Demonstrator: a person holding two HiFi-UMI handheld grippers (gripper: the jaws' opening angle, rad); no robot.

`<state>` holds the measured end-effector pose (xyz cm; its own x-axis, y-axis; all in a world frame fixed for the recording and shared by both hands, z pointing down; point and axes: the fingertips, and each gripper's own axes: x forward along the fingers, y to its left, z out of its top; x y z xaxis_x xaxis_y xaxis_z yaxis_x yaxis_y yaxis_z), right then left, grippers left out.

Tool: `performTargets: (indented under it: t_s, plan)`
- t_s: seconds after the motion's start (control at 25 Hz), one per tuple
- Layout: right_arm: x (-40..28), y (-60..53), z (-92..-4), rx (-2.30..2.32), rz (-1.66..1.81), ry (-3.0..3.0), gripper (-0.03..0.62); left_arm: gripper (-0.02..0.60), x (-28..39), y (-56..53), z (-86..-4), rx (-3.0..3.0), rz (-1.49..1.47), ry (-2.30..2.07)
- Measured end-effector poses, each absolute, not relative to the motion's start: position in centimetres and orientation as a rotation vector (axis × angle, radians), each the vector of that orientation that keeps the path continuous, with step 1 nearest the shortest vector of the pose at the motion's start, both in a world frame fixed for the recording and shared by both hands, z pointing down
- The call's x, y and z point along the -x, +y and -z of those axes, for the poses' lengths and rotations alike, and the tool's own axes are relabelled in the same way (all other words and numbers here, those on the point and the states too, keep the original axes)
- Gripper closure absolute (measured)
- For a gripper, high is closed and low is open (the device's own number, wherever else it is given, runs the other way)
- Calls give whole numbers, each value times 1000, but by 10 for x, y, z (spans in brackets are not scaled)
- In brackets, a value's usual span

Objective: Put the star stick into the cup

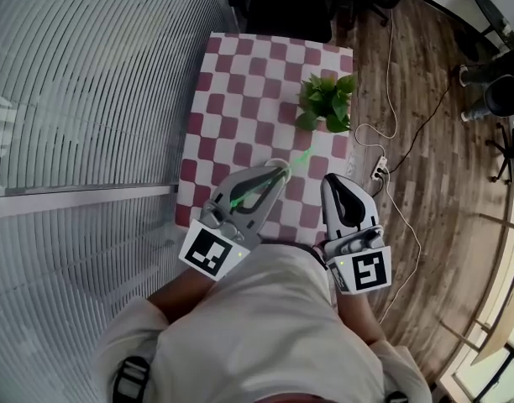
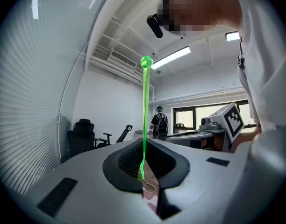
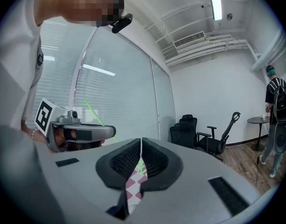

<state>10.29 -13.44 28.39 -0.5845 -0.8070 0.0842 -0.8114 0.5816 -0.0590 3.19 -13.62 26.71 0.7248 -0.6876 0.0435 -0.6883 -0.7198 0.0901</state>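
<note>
Left gripper (image 2: 144, 148) clamps the green star stick (image 2: 145, 106); right gripper (image 3: 141, 143) — shut, empty.

Pale grey left gripper (image 1: 281, 171) and right gripper (image 1: 332, 179), black-padded fingers (image 3: 128, 160), black-and-white marker cubes (image 1: 208, 253); white shirt (image 1: 274, 326).

An office: black swivel chairs (image 3: 189, 130) at centre right, a glass partition with blinds (image 3: 124, 87) at left, strip light (image 3: 214, 0) and air-conditioning unit (image 3: 189, 39) overhead.
</note>
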Motion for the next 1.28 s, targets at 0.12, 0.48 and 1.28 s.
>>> performTargets:
  t_s: [0.12,0.48,1.28]
  plan:
    - [-97,-136,-284,-1428,-136,-2740,557,541,-26,-138,-268,-2829,-5,-1110]
    - [-91,-141,-298,-1453,-155,-2698,557,541,-17,-144,-285,-2829,-28,-1053]
    - [-62,-142,-360,-1451,-149,-2625,559,541,10,-150,-351,-2792,-105,-1017]
